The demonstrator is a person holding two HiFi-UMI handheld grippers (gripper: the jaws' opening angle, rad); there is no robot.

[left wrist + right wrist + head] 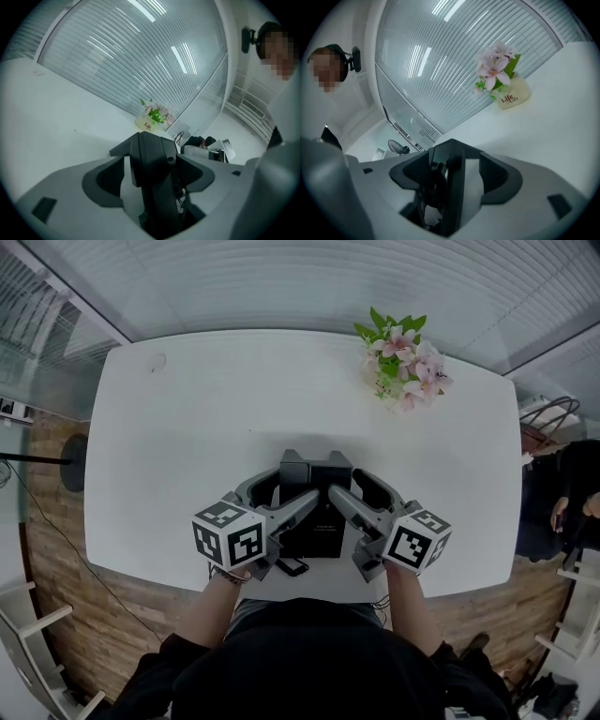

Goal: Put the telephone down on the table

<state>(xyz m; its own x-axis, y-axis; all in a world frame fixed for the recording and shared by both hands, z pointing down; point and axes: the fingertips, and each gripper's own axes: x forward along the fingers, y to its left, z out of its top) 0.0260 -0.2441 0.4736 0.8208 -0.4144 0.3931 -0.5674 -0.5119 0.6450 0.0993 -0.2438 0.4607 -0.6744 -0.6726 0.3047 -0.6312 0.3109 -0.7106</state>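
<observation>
At the near edge of the white desk [178,427], about midway along it, the black telephone [317,517] rests on the desktop with its taller end toward the far side. The two tools come at it from the front edge, one on each side, each carrying a marker cube [230,538] at its back. The left tool [281,488] has its jaws spread wide with the telephone's left side standing between them. Its own view shows a strip of bare desk between one jaw and the dark casing, so it is not clamped on. The right tool [352,486] mirrors it, jaws wide apart around the telephone's right side, again with white desk showing between one jaw and the casing. Some dark cord hangs in the hollow under the telephone, though I cannot make out where it runs. Well apart from all this, at the far right corner of the desk, pink flowers [405,362] stand in a pale pot [513,93] with lettering on it. Behind the desk runs a ribbed glass wall [328,277]. The floor [66,559] around it is wooden, and another person [574,493] in dark clothes stands off to the right.
</observation>
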